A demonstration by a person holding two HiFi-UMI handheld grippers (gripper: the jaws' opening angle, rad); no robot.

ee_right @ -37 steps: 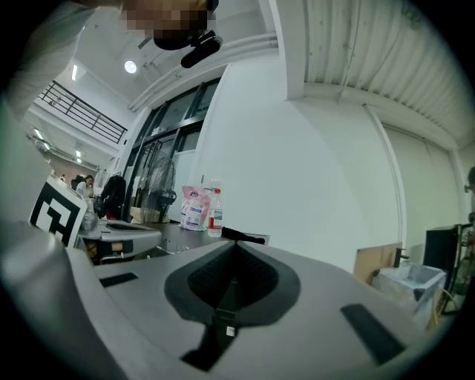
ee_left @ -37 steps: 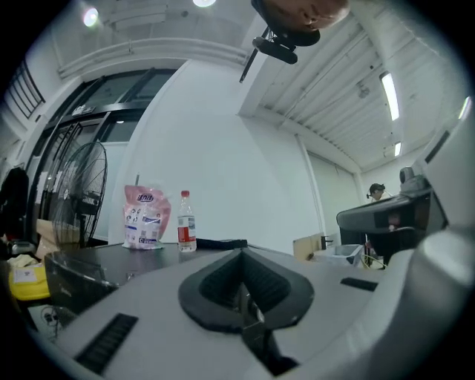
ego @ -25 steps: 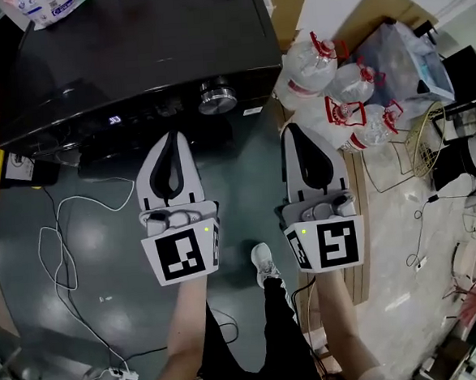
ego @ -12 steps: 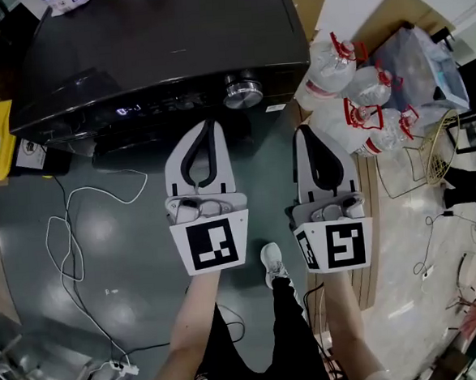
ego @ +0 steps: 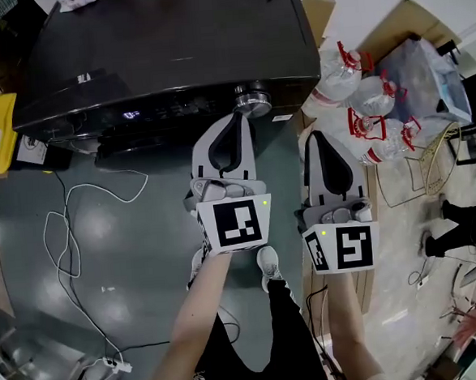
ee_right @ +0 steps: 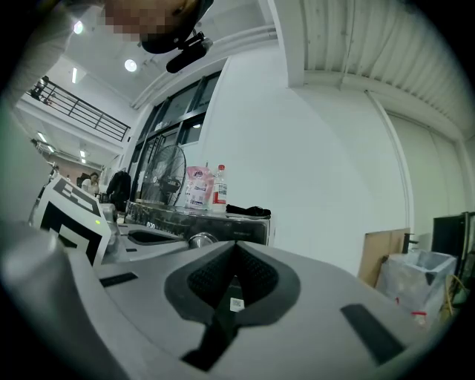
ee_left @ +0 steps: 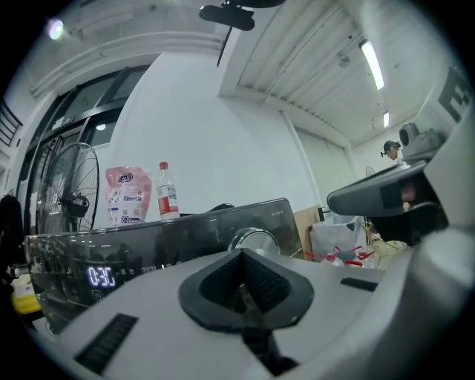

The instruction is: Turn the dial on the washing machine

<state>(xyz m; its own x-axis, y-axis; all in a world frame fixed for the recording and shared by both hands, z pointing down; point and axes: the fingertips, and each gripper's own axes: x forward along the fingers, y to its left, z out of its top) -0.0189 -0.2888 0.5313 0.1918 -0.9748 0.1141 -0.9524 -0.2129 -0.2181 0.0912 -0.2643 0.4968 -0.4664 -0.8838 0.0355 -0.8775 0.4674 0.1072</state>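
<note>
Left claw [ego: 240, 118] nearer dial [ego: 252, 102], jugs [ego: 360, 95] alongside

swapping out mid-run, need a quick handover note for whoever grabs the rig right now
Left gripper: fingers shut, empty, tips just short of the dial; no grip on it.
Right gripper: fingers shut, empty, held off to the dial's right.
Washing machine: display lit, dial at the right end of the front panel.
Done: approach only.
Left: probably open the left fingers, close them on the dial, turn it.
</note>
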